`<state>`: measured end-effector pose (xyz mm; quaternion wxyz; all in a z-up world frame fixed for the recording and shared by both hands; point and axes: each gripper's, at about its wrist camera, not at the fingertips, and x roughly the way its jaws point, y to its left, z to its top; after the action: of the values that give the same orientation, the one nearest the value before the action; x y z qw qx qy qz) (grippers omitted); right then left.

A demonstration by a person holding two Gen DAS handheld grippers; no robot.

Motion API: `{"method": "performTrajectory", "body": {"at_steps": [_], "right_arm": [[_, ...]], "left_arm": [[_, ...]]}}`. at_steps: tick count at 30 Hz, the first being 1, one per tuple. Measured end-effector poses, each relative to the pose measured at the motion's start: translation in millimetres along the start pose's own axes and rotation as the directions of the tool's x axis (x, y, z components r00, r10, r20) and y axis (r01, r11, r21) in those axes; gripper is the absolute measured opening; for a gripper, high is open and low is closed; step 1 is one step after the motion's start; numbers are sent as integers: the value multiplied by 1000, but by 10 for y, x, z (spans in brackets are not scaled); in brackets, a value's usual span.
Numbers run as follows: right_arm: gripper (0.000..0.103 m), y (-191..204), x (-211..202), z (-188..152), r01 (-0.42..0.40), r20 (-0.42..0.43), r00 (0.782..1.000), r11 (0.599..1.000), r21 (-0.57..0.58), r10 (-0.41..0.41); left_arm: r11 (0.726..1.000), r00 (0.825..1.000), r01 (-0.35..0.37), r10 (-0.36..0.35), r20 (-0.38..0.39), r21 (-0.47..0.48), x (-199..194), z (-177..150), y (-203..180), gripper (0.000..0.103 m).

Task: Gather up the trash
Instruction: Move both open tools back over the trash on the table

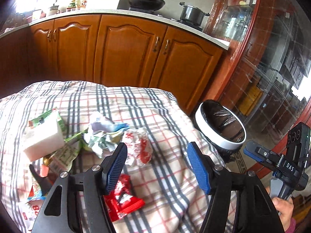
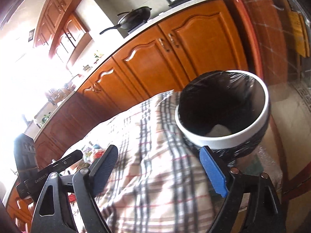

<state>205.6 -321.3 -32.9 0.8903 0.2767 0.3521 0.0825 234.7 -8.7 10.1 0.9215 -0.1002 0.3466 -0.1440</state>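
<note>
Trash lies on a plaid cloth: a crumpled red-and-white wrapper, crumpled colourful paper, a white carton, a green wrapper and a red packet. My left gripper is open and empty, just above the cloth to the right of the red-and-white wrapper. A white-rimmed bin with a black liner stands off the cloth's right edge. My right gripper is open and empty, close before the bin, which holds a pale scrap.
Wooden kitchen cabinets run behind, with a wok and a pot on the counter. A glass cabinet stands at the right. More wrappers lie at the cloth's near left. The right gripper's body shows beside the bin.
</note>
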Motion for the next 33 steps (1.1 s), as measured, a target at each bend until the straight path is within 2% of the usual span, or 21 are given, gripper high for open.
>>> {"method": "performTrajectory", "body": {"at_steps": [3,6,14,18,23,28,33], "right_arm": [[92,145,107,-79,-26,-26,999,1000,-13,26],[101,281,194,-168,-45,-43,998,999,-28,43],[101,628,381,-301,-82,-87,993,993,-81,75],[101,780,455,-319,-106,-99,990,989,-104,96],[101,920,583,-305,-127,-121,986,985,-119,112],[101,1025,734,-279,-140,-145,982,981,-133,120],[101,1092,898,-255,-153,-176,976,978,-142,127]], "left_arm": [[999,999,-30,30,17,-14,-208,-73,152,67],[998,998,-61,61,32,-21,-384,-163,251,69],[990,989,-135,137,52,-43,-686,-287,431,74],[982,983,-171,176,60,-83,-752,-277,543,74],[970,976,-209,215,42,-126,-678,-227,648,75],[963,969,-243,246,11,-119,-498,-107,739,78],[967,978,-210,206,-42,-143,-296,6,925,79]]}}
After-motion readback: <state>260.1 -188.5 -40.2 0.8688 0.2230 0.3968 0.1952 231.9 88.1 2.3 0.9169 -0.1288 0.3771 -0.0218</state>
